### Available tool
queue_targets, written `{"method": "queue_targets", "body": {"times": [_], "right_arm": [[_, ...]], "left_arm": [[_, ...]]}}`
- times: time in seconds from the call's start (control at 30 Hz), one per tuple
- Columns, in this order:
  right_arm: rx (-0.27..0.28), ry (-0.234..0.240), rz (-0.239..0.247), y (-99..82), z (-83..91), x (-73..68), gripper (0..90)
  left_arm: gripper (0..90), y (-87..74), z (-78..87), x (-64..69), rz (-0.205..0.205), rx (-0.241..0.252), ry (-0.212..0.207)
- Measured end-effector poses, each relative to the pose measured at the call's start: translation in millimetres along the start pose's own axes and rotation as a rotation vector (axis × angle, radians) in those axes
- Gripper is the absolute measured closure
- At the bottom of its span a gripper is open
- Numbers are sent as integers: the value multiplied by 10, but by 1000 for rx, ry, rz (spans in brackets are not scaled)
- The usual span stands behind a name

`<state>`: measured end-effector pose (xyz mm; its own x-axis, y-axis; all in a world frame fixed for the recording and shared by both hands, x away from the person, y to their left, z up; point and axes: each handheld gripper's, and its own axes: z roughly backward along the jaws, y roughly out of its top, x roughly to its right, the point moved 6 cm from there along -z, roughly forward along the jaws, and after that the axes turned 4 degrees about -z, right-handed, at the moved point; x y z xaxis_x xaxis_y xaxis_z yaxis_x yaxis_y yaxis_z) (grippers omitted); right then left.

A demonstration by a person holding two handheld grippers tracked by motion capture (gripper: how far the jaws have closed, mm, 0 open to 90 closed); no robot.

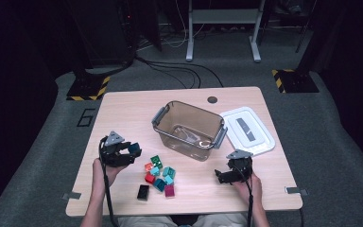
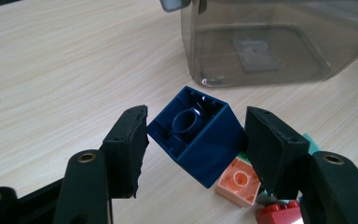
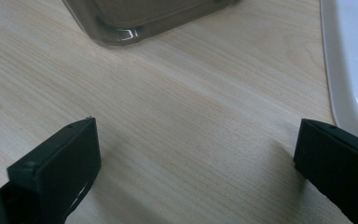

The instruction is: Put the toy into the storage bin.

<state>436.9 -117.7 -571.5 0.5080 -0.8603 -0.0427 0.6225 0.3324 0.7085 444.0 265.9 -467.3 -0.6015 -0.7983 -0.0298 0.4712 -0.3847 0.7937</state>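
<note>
My left gripper (image 2: 196, 128) is shut on a dark blue brick (image 2: 200, 140), which hangs tilted above the table with its hollow underside toward the camera. In the high view the left gripper (image 1: 125, 152) is at the table's left with the blue brick (image 1: 133, 148) at its tip, just left of a pile of loose bricks (image 1: 159, 174). Under the held brick lie a peach brick (image 2: 237, 179) and a red brick (image 2: 277, 214). My right gripper (image 3: 196, 140) stands open over bare wood, nothing between its jaws. It is at the front right (image 1: 227, 176).
A clear smoky bin (image 1: 203, 113) with grey handles stands mid-table, its wall (image 2: 261, 42) close ahead of the left gripper. Its white lid (image 1: 257, 142) lies flat to the right, with the lid edge (image 3: 354, 60) beside the right gripper. A black brick (image 1: 143, 192) sits near the front edge.
</note>
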Motion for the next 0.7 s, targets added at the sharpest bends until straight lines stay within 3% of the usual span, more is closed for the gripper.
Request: {"method": "queue_targets", "body": {"times": [0.7], "right_arm": [[1, -2, -14, 1, -1, -8, 0]], "left_arm": [[407, 465, 103, -20, -59, 0, -8]]}}
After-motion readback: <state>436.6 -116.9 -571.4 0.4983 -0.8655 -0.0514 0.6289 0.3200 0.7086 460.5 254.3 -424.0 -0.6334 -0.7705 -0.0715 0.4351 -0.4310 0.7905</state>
